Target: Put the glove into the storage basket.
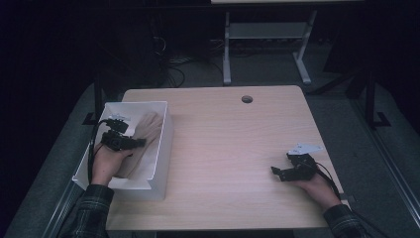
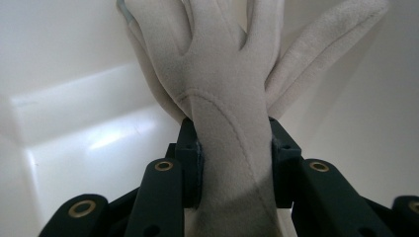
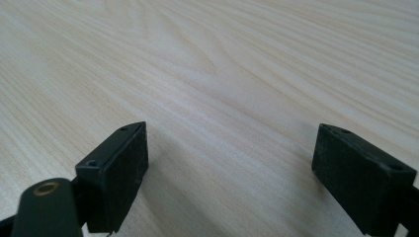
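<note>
Left gripper (image 2: 236, 163) jaws clamped on cuff of beige suede-like fabric glove (image 2: 222, 84) inside white rectangular plastic bin (image 1: 161, 148); glove fingertips cut off at frame top. Right gripper (image 3: 230, 173) jaws stand apart over pale wooden table (image 3: 222, 64), holding nothing.

The high view is dim and slightly soft, the room beyond the table (image 1: 223, 144) nearly black. In the left gripper view the white box (image 2: 74, 108) is bright, with a glare patch on its wall and soft shadow under the glove (image 2: 222, 89). The right gripper view is evenly lit; near jaws blur slightly and cast faint shadows.
</note>
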`<action>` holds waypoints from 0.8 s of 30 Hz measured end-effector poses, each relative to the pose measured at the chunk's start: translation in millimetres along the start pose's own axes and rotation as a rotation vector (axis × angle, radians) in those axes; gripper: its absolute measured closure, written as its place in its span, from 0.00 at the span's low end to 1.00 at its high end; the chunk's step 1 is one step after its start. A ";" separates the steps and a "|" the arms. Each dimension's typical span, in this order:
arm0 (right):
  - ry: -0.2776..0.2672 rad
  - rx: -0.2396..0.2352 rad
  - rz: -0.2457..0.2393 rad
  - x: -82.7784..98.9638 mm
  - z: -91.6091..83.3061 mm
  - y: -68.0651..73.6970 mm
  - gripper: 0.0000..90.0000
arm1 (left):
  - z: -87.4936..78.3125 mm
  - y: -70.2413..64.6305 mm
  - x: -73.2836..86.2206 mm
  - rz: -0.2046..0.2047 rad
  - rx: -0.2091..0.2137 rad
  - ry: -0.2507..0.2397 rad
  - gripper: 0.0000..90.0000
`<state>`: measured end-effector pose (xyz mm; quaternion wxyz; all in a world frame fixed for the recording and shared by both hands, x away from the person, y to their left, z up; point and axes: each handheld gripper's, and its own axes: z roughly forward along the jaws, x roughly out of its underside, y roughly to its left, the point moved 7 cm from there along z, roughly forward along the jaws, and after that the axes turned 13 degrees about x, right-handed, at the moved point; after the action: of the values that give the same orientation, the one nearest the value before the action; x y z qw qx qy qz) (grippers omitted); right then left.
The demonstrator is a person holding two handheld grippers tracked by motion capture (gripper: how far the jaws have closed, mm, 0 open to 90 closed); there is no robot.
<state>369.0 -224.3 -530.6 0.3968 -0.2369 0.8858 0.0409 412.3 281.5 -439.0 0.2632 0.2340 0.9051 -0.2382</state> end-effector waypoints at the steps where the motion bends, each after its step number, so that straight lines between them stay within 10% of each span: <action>1: 0.000 -0.001 0.001 -0.1 0.1 0.1 0.15 | 3.8 3.0 2.8 0.002 -0.003 0.010 0.73; 12: 0.000 -0.001 0.000 -0.2 0.2 0.1 0.15 | 24.9 12.4 20.5 -0.023 0.023 0.066 0.67; 24: 0.000 -0.002 0.000 -0.2 0.2 0.1 0.15 | 13.8 12.1 11.4 -0.007 0.027 0.017 0.32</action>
<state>369.2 -224.0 -530.6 0.3968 -0.2373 0.8857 0.0417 415.3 286.7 -459.7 0.2515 0.2366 0.9048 -0.2492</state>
